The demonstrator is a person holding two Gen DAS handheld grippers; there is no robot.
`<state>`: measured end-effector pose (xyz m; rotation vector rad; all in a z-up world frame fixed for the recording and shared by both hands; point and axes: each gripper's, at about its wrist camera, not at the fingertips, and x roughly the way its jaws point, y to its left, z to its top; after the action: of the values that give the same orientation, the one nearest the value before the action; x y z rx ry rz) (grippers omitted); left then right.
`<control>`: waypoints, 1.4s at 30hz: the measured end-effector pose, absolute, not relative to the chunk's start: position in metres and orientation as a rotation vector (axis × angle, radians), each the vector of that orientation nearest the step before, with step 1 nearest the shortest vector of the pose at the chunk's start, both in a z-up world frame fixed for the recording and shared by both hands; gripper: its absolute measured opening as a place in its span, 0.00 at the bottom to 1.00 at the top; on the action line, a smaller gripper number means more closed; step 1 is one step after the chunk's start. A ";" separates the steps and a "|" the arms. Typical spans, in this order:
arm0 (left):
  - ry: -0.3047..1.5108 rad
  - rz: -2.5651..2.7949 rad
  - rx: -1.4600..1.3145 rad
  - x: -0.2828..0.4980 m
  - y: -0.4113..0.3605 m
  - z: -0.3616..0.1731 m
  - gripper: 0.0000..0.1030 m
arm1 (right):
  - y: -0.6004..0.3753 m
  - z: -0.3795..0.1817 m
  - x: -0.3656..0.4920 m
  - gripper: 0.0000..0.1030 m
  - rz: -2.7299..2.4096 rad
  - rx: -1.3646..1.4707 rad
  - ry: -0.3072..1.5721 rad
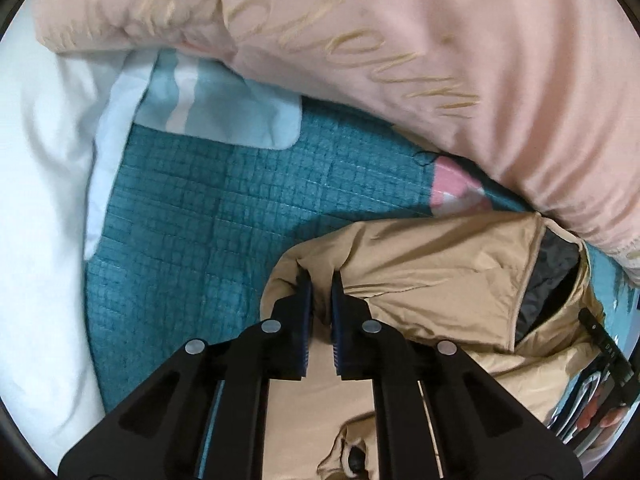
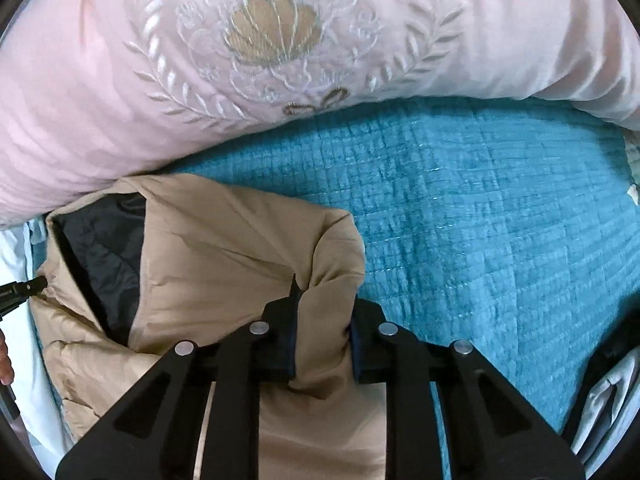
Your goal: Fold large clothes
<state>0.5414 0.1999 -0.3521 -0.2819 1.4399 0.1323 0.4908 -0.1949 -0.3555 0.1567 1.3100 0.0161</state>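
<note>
Tan jacket lies on teal quilt, near pink pillow | left gripper pinches its left corner | right gripper apparently clamps a thicker right fold.

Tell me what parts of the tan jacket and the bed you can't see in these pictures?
- Tan jacket: lower part hidden by the left gripper; right wrist view, by the right gripper.
- Pink pillow: cut by the edges.
- Gold pillow lettering: blurred.
- Teal quilt: partly covered.
</note>
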 end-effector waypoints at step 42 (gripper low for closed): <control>1.175 0.035 -0.247 0.202 0.188 -0.175 0.07 | -0.209 -0.186 0.189 0.15 0.147 0.171 1.018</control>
<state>0.2025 0.1877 -0.1750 -0.2473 1.1752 0.0347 0.1892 -0.2094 -0.1861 0.1715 1.0181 0.1469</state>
